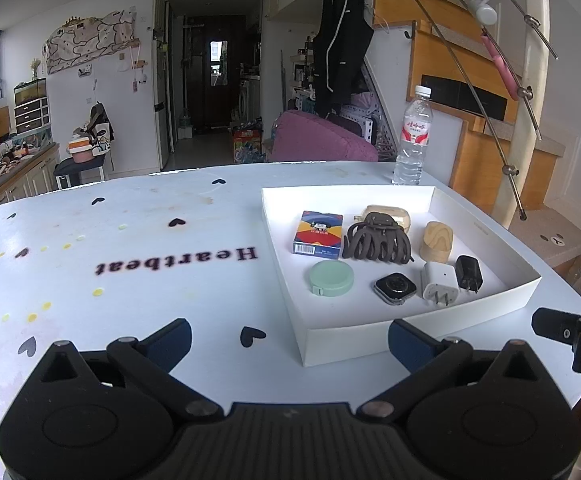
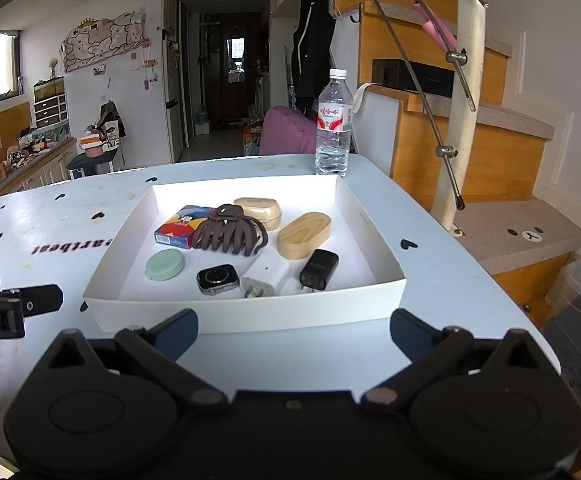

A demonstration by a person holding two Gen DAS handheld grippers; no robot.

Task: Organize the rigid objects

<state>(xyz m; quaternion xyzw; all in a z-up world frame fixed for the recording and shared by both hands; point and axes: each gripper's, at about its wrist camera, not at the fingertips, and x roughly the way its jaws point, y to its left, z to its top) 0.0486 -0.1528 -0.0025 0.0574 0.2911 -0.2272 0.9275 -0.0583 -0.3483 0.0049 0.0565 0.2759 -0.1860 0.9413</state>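
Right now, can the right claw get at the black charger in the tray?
Probably yes: the right claw is open before the tray, and the black charger lies uncovered near the front wall.

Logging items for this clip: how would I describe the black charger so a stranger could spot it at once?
Find the shallow white tray on the pale blue table. Along its near wall runs a row of small items; the black charger is the rightmost, beside the white charger. It is the only all-black block, prongs pointing toward the near wall.
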